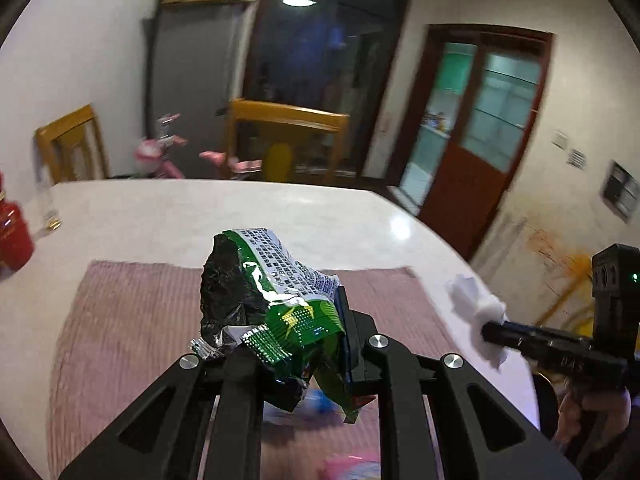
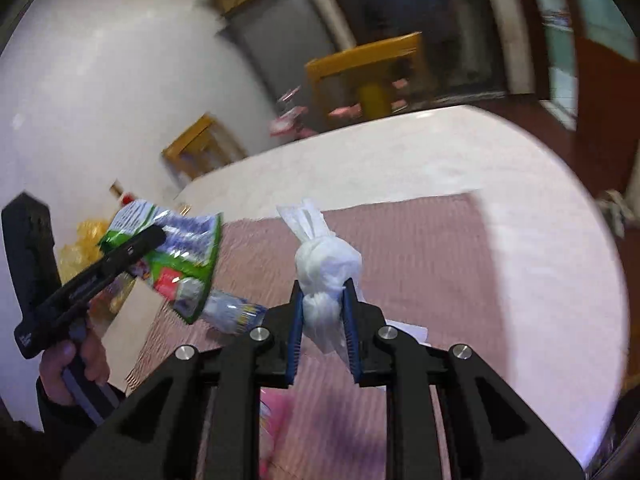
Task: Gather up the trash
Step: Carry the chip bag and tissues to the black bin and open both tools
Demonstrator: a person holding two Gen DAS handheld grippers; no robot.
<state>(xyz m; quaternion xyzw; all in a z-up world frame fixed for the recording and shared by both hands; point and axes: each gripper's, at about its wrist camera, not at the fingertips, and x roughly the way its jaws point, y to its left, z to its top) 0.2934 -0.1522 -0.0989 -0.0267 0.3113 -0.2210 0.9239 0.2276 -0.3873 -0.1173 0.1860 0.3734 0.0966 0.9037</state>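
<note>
A crumpled green snack wrapper is pinched in my left gripper, which is shut on it and held above the pink placemat. The right wrist view shows the same wrapper at the left, in the left gripper. My right gripper is shut on a white knotted plastic bag, with the blue pads squeezing its neck. In the left wrist view the right gripper reaches in from the right edge with the white bag at its tip.
The white table carries a red container and a clear glass at its left. A plastic bottle, a brown paper piece and yellow wrapping lie below the left gripper. Wooden chairs stand behind.
</note>
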